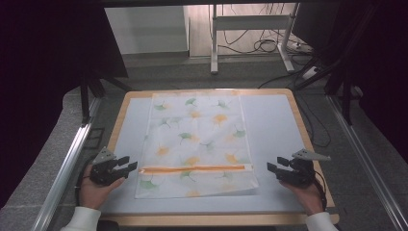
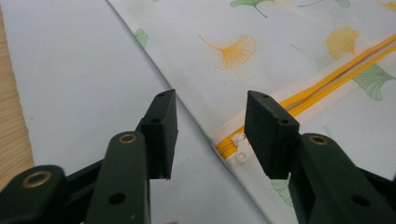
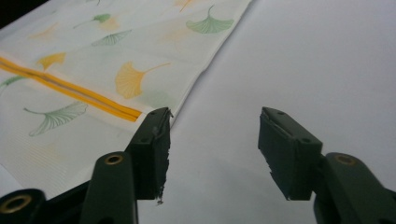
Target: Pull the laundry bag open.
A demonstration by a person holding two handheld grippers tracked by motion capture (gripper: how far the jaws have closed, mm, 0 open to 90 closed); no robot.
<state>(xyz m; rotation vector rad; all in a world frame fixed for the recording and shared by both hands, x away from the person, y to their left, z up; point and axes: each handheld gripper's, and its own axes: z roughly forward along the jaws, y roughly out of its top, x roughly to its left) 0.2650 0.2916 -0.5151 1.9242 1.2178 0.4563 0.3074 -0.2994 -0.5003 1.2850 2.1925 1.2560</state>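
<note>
1. The leaf-print bag [image 1: 195, 144] lay flat at the middle of the surface [image 1: 269, 125], its long axis running away from you, its orange zipper [image 1: 195, 168] crossing it near your edge.
2. The zipper pull [image 2: 240, 148] sat at the left end, partly hidden behind a jaw.
3. Your left tool [image 1: 126, 165] and right tool [image 1: 275, 165] stood spread, holding nothing, one beside each zipper end.

a wooden-edged table with a pale blue-grey top [image 1: 269, 125] stands on grey speckled carpet [image 1: 43, 159]. aluminium rails [image 1: 67, 163] flank it. beyond stand a white metal desk frame [image 1: 250, 29], tangled black cables [image 1: 262, 45] and a white wall panel [image 1: 146, 29].
</note>
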